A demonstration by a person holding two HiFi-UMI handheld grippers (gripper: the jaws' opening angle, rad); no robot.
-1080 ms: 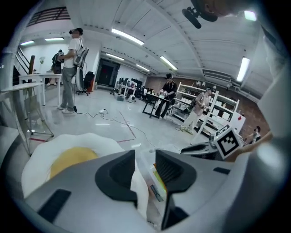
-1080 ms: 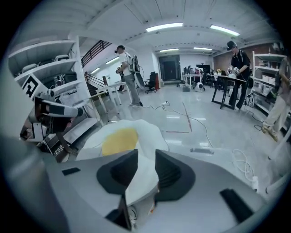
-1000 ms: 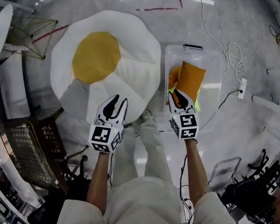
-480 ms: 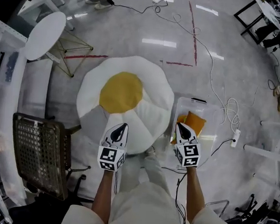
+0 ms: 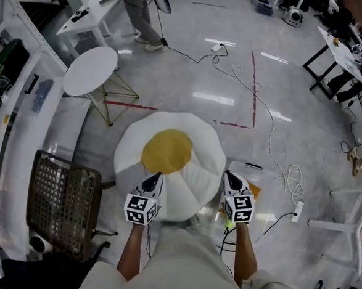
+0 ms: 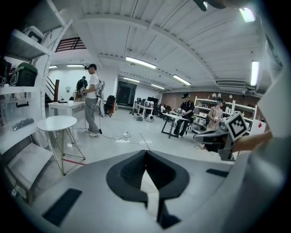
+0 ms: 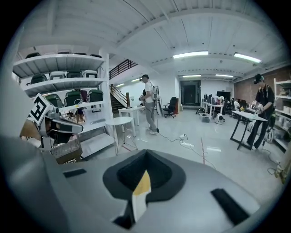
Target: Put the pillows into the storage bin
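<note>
Your left hand-held gripper [image 5: 158,176] and right hand-held gripper [image 5: 229,174]: both closed, empty.
Your right one half-hides the clear plastic storage bin [image 5: 267,202] and orange pillow [image 5: 254,190].

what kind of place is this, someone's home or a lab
Likely a lab or workshop, not a home: storage shelves, work tables with people standing at them, and cables trailing across a bare polished floor.
</note>
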